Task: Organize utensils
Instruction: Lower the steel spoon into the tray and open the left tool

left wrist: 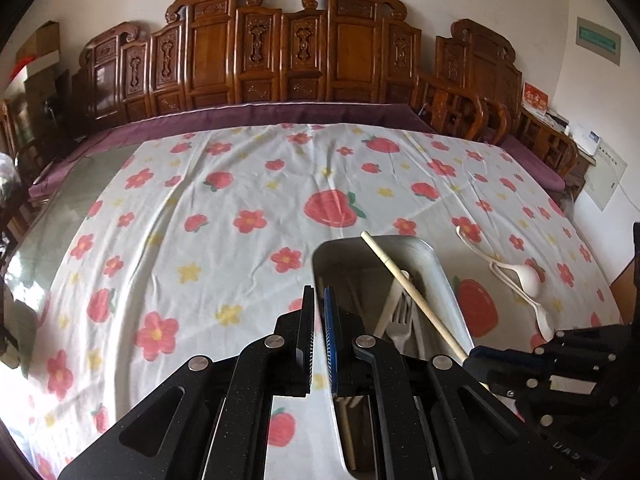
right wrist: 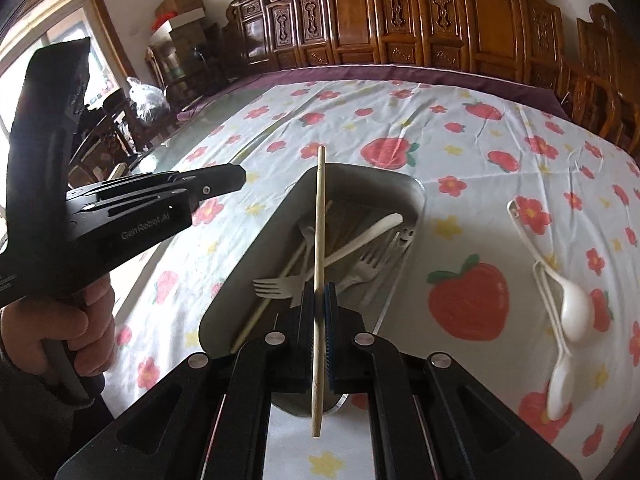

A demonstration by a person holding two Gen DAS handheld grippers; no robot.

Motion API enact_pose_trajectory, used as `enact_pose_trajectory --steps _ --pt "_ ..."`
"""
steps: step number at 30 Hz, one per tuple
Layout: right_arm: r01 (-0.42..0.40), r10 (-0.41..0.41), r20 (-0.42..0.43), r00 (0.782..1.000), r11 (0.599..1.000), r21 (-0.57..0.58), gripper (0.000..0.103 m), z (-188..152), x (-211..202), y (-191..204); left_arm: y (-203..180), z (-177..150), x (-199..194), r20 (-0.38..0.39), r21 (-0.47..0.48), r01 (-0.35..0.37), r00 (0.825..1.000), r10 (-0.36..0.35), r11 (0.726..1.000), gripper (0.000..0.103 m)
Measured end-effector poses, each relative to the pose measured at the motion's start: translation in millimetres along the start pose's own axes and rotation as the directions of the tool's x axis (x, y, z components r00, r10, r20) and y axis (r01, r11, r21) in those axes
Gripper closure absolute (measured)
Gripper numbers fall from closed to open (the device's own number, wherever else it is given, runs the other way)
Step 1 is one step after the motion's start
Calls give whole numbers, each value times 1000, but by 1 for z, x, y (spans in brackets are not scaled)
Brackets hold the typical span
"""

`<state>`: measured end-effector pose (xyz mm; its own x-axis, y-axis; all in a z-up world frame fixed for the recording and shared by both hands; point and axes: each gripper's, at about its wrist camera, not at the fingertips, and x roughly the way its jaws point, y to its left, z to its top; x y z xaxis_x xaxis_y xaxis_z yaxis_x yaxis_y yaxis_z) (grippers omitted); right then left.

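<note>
The sorting looks well under way but not finished. The metal tray (right wrist: 416, 196) on the flowered tablecloth (right wrist: 460, 128) already holds several utensils: at least two pale forks (right wrist: 276, 286), a white plastic utensil handle (right wrist: 360, 236) and another wooden chopstick (right wrist: 260, 312) lying along its left wall. The right gripper (right wrist: 319, 300) pinches one more chopstick (right wrist: 319, 216) between its pads, holding it lengthwise above the tray, so this piece is judged not yet set down. Outside the tray, to its right, the white spoons (right wrist: 572, 312) lie stacked together on the cloth; these appear to be what remains to be gathered.

The left gripper (left wrist: 319, 316) has its fingers pressed together with nothing between them, hovering just above the tray's left rim (left wrist: 320, 256).

The right wrist view gives the fuller look into the tray, showing the forks and how the held chopstick sits in the pads; it also shows the person's hand (right wrist: 76, 320) wrapped round the left gripper's handle. The left wrist view shows only part of the tray's contents, but it shows the empty left pads close up and the chopstick (left wrist: 404, 280) slanting across the tray, with the right gripper's black body (left wrist: 560, 364) at the lower right.
</note>
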<state>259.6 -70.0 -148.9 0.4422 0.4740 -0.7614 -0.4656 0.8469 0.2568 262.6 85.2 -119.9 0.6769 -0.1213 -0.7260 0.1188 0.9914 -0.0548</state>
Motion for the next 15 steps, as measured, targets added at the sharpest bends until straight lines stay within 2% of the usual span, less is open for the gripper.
enact_pose_trajectory --steps 8,15 --pt "32 -32 -11 999 999 41 97 -3 21 0 5 6 -6 20 3 13 1000 -13 1000 99" --pt "15 -15 -2 1000 998 55 96 3 29 0 10 10 -7 27 -13 24 999 -24 1000 99"
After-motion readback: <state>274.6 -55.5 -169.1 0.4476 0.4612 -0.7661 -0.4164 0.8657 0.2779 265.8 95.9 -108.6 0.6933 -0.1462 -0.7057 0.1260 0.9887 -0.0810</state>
